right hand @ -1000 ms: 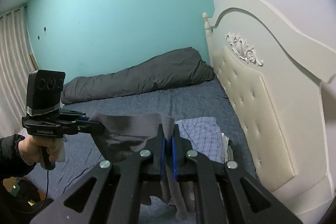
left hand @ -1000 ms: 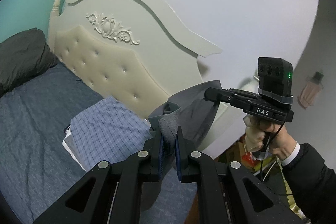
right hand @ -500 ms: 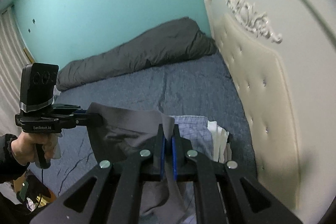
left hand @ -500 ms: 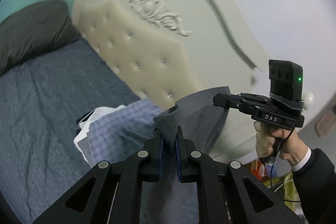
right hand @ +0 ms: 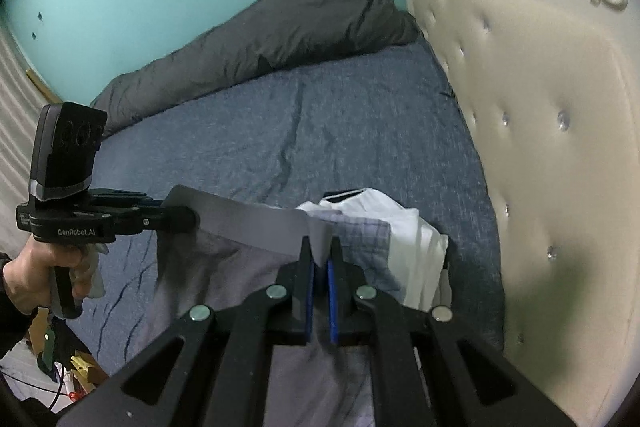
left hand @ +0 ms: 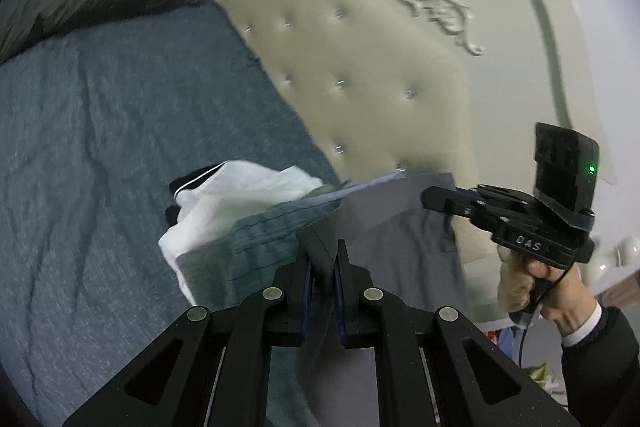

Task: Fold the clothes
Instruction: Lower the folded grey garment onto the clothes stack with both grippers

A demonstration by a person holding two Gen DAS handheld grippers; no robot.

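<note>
A: Grey garment strung between both grippers, lower centre of the left view, top edge pulled into a straight line. Hanging over the blue bed, just in front of the pile of checked and white clothes at mid-frame.

B: Jaws?

A: Left gripper pressed together on one top corner, cloth pinched between the blue pads. Right gripper likewise, clamped on the other corner. Seen again from the opposite side: right one at mid-right of the left view, left one at mid-left of the right view. Nothing loose in either.

B: Handling?

A: Soft and light, judging by the drape: sags below the taut edge, folds on itself at the bottom. Thin, smooth weave, possibly a bit slippery, so a shallow pinch could creep out. No stiffness to count on; shape only where held under tension.

B: Best hold?

A: Corners of the top edge, as now, deep enough to bite through hem and not just a single ply. Even tension across, or the middle will bow and crease.

B: Risks?

A: Lower part dragging over the pile and pulling it askew. Lower hem out of sight under the grippers, so lie of it on the bed impossible to tell.
</note>
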